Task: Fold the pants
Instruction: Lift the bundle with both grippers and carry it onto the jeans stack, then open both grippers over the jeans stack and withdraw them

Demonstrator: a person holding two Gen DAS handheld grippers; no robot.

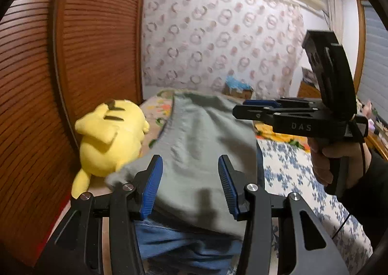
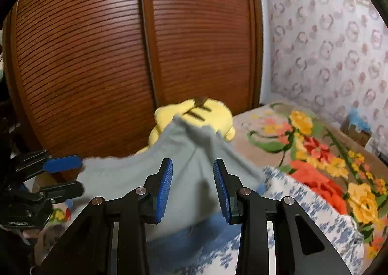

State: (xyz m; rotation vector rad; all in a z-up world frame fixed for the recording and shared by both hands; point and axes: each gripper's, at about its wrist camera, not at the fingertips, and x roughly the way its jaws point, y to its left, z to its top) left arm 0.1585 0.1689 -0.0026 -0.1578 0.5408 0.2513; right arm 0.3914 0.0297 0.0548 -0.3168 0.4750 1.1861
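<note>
Louvred wooden wardrobe doors (image 1: 92, 39) are filling the left of the room, with a yellow Pikachu plush (image 1: 109, 134) lying against them on the bed (image 2: 327, 153). Grey-green pants (image 1: 201, 153) are stretching lengthwise away along the bed, their left edge touching the plush and their near end lying over something blue. The left gripper (image 1: 190, 185) is hovering over the near end of the pants with its jaws spread wide, gripping nothing. Further right, the right gripper (image 2: 192, 186) is also standing open and empty above the same cloth, beside the floral blanket (image 2: 315, 153). Judging by this, the step in hand is taking hold of the near end; it would be going best with each claw pinching a corner through every layer, both lifting evenly and keeping the fabric clear of the plush.
</note>
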